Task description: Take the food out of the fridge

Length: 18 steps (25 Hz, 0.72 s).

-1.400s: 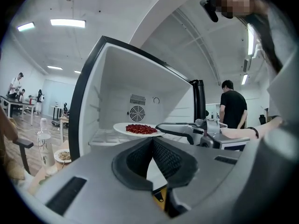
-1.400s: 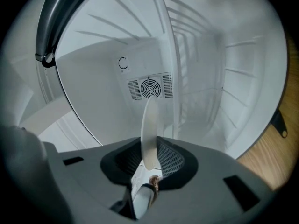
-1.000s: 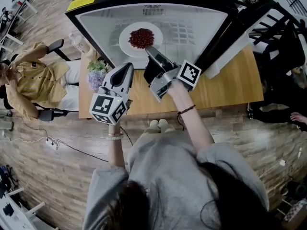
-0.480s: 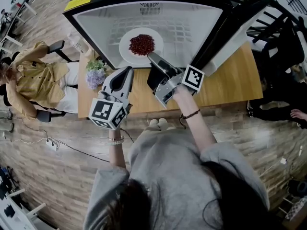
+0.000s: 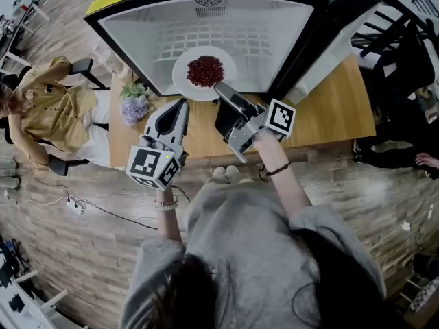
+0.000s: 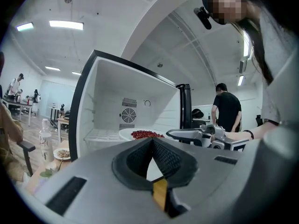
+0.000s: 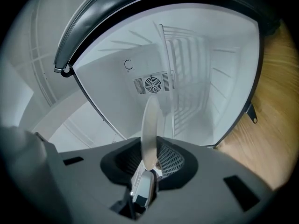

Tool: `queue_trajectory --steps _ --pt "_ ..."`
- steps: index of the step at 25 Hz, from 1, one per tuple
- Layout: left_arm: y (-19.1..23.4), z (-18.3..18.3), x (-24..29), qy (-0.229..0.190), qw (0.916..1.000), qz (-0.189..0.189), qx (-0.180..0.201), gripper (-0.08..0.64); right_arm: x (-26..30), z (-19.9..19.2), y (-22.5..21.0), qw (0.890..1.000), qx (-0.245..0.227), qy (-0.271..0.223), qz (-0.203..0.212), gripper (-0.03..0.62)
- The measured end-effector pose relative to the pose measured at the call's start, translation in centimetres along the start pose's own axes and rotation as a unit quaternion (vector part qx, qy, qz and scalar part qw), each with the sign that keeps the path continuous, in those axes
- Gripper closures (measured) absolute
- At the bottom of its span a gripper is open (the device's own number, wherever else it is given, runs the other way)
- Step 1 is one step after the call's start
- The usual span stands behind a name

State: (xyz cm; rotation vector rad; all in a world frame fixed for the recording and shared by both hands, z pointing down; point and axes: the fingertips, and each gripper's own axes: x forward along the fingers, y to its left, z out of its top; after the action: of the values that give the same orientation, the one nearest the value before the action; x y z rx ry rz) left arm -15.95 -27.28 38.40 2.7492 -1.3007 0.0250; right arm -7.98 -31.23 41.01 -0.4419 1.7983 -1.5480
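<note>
A white plate (image 5: 182, 74) heaped with red food (image 5: 205, 70) sits at the front lip of the open fridge (image 5: 206, 22), partly over the wooden table (image 5: 329, 115). My right gripper (image 5: 221, 88) is shut on the plate's near rim. In the right gripper view the plate (image 7: 150, 120) shows edge-on, pinched between the pads of that gripper (image 7: 150, 164). My left gripper (image 5: 182, 103) hangs to the left of the plate, shut and holding nothing. In the left gripper view its closed tips (image 6: 152, 141) point at the plate (image 6: 125, 133), the food (image 6: 145, 134) and the right gripper (image 6: 174, 133).
The fridge door (image 5: 343, 33) stands open at the right. A bunch of purple flowers (image 5: 134, 103) stands at the table's left end. One person (image 5: 41, 115) sits on a chair at the left. A bottle (image 6: 45, 139) and a small bowl (image 6: 61, 153) stand beside the fridge.
The right gripper has drawn back toward me with the plate, which has slid from deeper on the shelf to the fridge's front lip. The left gripper has shifted slightly.
</note>
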Motion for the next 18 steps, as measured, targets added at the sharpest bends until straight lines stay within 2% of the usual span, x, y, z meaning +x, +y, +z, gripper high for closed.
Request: queue_trajectory --steps 18 --pt "-0.7 -0.7 -0.5 0.003 1.0000 -0.005 -0.005 0.552 -2.1 -1.1 -0.3 1.000 0.001 0.012 -0.008 0.511"
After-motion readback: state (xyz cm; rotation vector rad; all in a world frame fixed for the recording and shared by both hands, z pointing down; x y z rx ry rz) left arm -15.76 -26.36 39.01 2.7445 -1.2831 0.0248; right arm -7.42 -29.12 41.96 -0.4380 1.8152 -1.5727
